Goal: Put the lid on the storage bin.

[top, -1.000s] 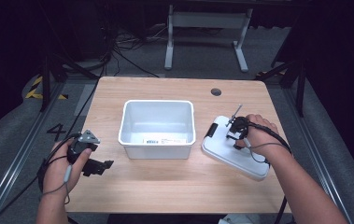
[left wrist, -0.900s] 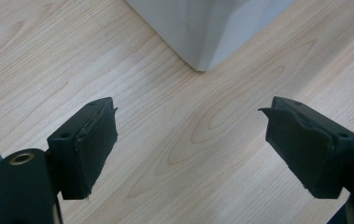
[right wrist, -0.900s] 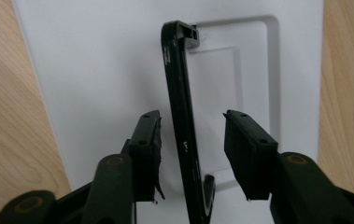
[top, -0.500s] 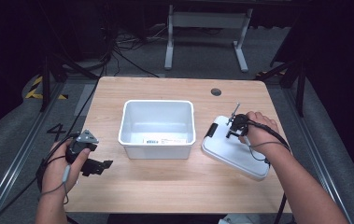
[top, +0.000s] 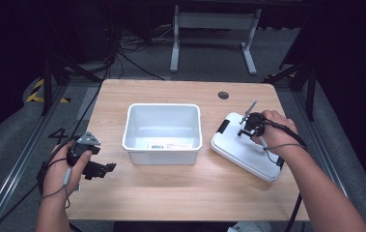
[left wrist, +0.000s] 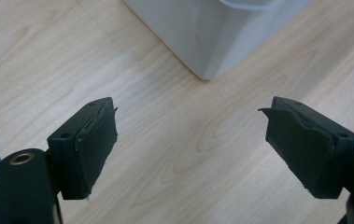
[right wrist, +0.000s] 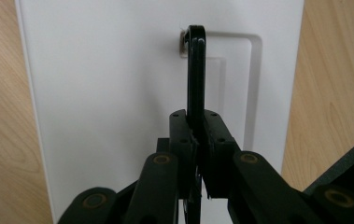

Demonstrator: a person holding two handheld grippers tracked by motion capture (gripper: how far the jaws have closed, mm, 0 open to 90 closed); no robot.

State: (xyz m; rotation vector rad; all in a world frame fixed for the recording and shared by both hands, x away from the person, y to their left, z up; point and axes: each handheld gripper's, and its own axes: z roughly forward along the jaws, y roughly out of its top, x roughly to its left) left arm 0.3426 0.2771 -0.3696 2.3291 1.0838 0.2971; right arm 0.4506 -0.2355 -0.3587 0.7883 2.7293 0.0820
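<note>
White lid lies flat at right of centre in the high view, beside the white bin. Right gripper has just closed, pinching the lid's black handle. Left gripper at lower left, jaws wide, empty, above the wooden table.

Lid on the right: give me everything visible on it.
The lid is a flat white rectangle with rounded corners, looks like plastic. It lies on the table askew, right of the bin, apart from it. Black latches sit at its two short ends. A black handle hinges from a recess in its top and stands raised; the right gripper is shut on it.
</note>
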